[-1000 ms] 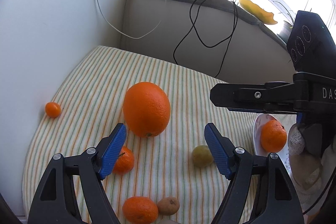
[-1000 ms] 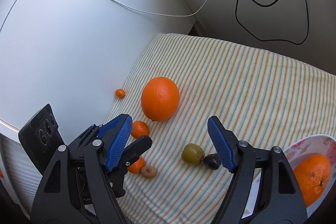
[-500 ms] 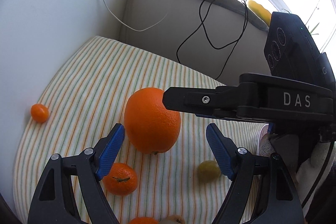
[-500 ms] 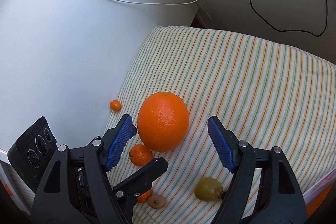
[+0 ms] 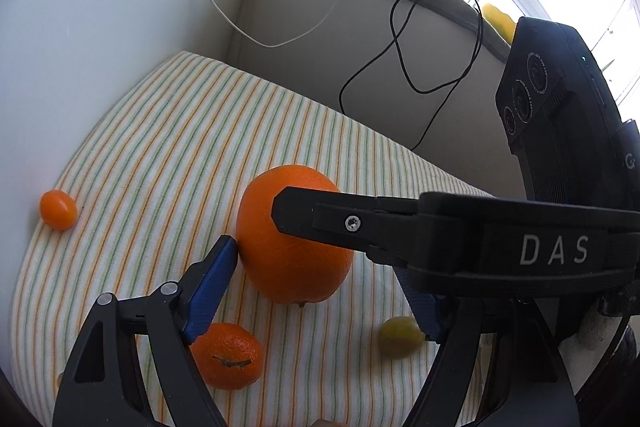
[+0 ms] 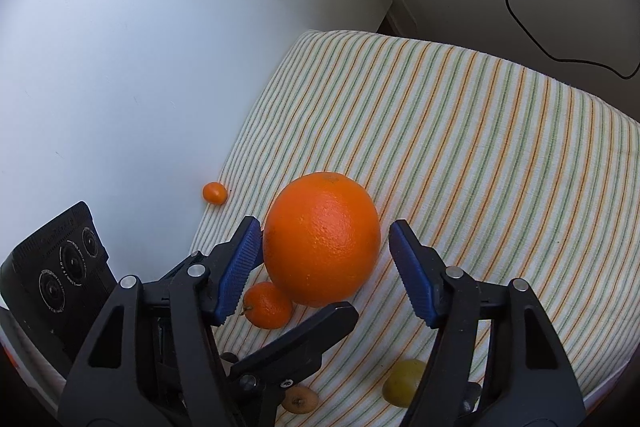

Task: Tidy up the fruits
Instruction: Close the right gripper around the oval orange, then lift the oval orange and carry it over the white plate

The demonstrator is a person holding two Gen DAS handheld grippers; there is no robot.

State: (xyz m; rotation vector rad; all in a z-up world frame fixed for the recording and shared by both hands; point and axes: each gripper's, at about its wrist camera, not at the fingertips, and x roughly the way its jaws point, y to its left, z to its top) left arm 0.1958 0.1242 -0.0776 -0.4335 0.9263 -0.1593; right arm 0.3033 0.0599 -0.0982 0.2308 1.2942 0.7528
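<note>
A large orange (image 5: 294, 239) (image 6: 322, 239) sits on the striped cloth (image 5: 168, 131). My right gripper (image 6: 326, 267) is open, its blue pads on either side of the orange, the left pad close to it. My left gripper (image 5: 320, 287) is open just in front of the orange, its left pad (image 5: 210, 285) at the orange's side. The right gripper's black finger (image 5: 400, 227) crosses the left wrist view over the orange. A small mandarin (image 5: 228, 355) (image 6: 267, 305), a tiny kumquat (image 5: 58, 209) (image 6: 215, 192) and a yellow-green fruit (image 5: 400, 337) (image 6: 404, 383) lie nearby.
A small brown fruit (image 6: 300, 399) lies at the cloth's near edge. A white wall (image 6: 120, 67) borders the cloth on the left, a padded backrest with black and white cables (image 5: 404, 39) behind. The left gripper's finger (image 6: 296, 339) lies below the orange.
Both grippers have moved forward toward the large orange; the right gripper's pads now flank it. The plate with an orange has left both views.
</note>
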